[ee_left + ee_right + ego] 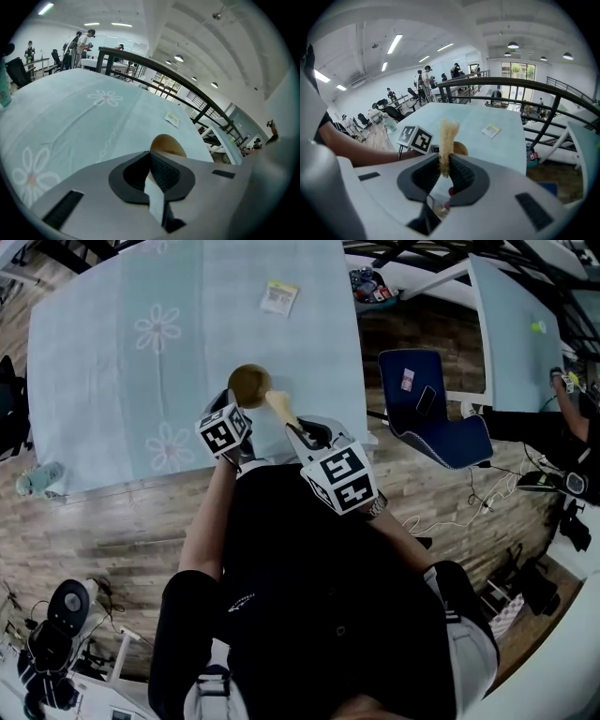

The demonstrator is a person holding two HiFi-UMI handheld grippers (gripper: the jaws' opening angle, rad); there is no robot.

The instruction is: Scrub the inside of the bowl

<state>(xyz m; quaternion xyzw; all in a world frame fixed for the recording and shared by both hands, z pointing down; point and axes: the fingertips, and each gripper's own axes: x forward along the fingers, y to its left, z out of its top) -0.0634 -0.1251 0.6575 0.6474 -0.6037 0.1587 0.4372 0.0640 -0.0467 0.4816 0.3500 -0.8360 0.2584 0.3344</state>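
A small brown wooden bowl (249, 383) stands on the pale blue tablecloth (112, 362), close to the table's front edge. My left gripper (233, 402) sits at the bowl's near-left side, and its jaws are shut on the rim. In the left gripper view the bowl (168, 144) shows just beyond the left gripper (151, 157). My right gripper (292, 427) is shut on a tan fibrous scrub pad (279, 406), whose far end reaches the bowl's right edge. In the right gripper view the scrub pad (448, 138) stands edge-on out of the right gripper (443, 161), with the bowl (460, 148) partly hidden behind it.
A small printed packet (279, 297) lies at the far side of the table. A blue chair (433, 409) stands right of the table. A greenish bottle (39, 479) lies at the table's left front corner. The person's body fills the near side.
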